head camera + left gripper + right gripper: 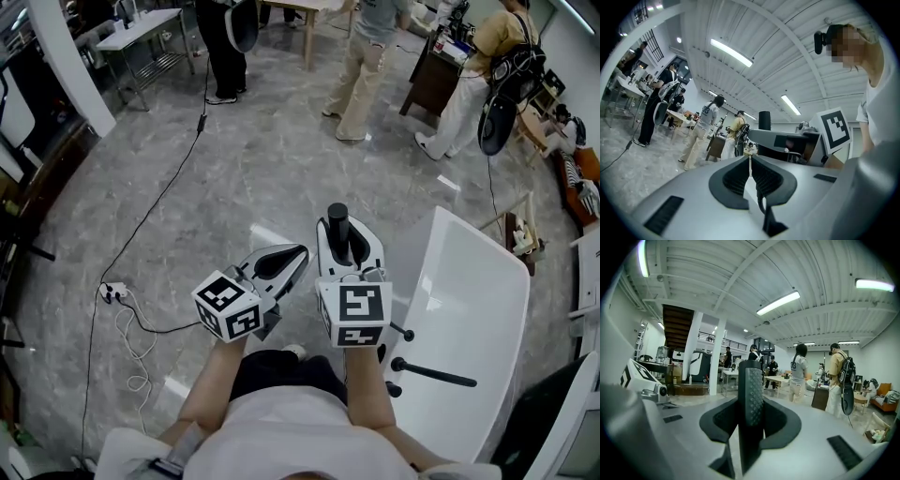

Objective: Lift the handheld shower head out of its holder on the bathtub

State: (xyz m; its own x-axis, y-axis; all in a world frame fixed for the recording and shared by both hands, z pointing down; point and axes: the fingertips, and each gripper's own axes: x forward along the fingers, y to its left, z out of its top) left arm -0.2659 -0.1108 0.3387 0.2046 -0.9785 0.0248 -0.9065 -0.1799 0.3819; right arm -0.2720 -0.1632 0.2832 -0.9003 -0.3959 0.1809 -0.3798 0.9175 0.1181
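Note:
The handheld shower head (338, 228) is a black stick with a dimpled face. It stands upright between the jaws of my right gripper (345, 247), which is shut on it, over the floor left of the white bathtub (473, 300). In the right gripper view the shower head (750, 399) fills the gap between the pads. My left gripper (292, 257) hangs beside it on the left, shut with nothing in it; its pads (740, 173) meet along a thin line. The left gripper view also shows the shower head (764, 120) rising above the right gripper.
A black spout (433, 374) and black knobs (401, 331) sit on the tub's near rim. A power strip (114, 292) and cables lie on the marble floor to the left. Several people (361, 66) stand at the far side among tables.

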